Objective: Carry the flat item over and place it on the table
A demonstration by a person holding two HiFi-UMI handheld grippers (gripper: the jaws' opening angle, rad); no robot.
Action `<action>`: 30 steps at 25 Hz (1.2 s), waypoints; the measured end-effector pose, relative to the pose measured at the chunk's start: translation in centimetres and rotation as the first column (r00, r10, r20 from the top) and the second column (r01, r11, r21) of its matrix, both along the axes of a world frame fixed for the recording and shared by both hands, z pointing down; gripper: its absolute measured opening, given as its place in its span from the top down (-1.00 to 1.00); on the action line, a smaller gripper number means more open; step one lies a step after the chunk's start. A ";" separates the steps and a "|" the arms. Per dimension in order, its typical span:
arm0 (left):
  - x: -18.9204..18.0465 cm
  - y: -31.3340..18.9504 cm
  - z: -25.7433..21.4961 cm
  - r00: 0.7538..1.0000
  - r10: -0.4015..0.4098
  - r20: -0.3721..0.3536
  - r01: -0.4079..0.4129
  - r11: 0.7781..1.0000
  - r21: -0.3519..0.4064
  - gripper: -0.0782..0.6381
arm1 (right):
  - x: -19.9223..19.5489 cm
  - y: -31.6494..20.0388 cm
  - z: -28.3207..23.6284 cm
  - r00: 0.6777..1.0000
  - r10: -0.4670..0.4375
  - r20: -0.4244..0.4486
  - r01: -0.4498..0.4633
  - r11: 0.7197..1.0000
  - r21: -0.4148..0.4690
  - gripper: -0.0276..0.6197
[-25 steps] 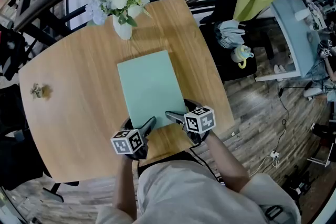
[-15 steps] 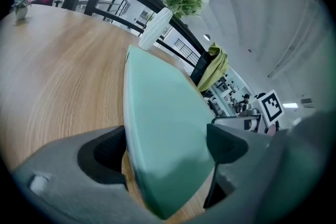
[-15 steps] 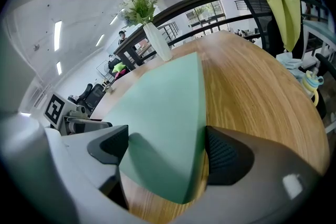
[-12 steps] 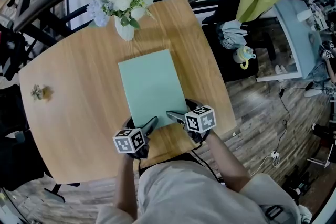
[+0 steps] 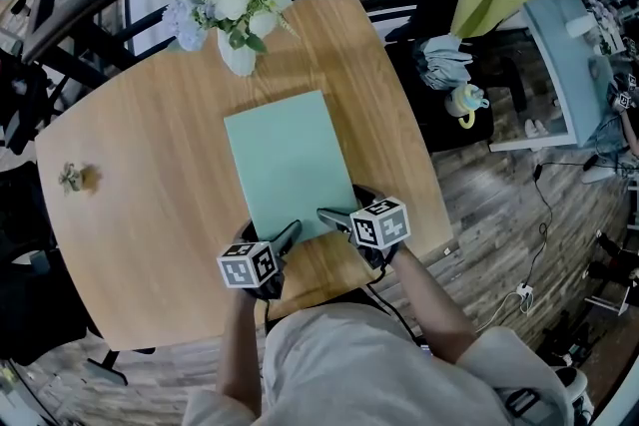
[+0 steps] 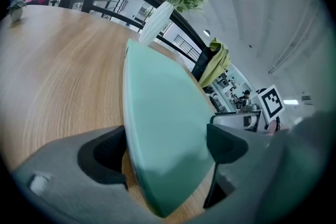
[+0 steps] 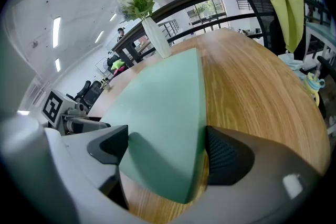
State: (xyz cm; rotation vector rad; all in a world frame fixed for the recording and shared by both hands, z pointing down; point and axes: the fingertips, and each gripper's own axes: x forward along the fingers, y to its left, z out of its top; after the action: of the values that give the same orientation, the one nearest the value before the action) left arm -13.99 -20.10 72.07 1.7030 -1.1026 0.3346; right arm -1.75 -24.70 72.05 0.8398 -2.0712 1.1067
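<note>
Between tips of left claw [image 6: 168, 149]: green board [image 5: 290, 165], near corner pinched
Between tips of right claw [image 7: 165, 152]: board's other near corner, pinched
Beyond both claws: vase [image 5: 237, 55] on surface [image 5: 150, 165]

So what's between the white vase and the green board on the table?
Nothing, just bare wooden table between the vase and the green board; the head view shows it clearest.

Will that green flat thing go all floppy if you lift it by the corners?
Probably stiff: the green board shows straight edges though the left gripper and right gripper pinch only its near corners. Likely light, being thin. Its smooth face might slip.
</note>
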 end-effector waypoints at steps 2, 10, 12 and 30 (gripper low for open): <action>0.0 0.0 0.1 1.000 -0.003 -0.003 0.003 1.000 -0.003 -0.60 | 0.0 0.0 0.1 1.000 0.000 -0.002 0.000 1.000 0.000 -0.55; 0.0 0.2 0.4 1.000 0.007 0.004 -0.007 1.000 -0.005 -0.60 | 0.0 0.1 0.5 1.000 0.001 -0.008 -0.001 1.000 0.000 -0.55; 0.0 0.1 0.4 1.000 0.008 0.007 -0.008 1.000 -0.003 -0.60 | 0.0 0.1 0.6 1.000 0.002 -0.007 -0.002 1.000 -0.001 -0.56; 0.1 0.1 0.8 0.998 0.013 0.067 -0.014 1.000 0.009 -0.60 | 0.4 0.2 1.0 1.000 0.007 -0.001 -0.007 1.000 0.006 -0.55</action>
State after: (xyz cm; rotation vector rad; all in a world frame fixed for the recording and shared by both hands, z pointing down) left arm -13.91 -19.98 72.83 1.7184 -1.1436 0.3984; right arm -1.39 -24.54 73.05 0.8512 -2.0738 1.1039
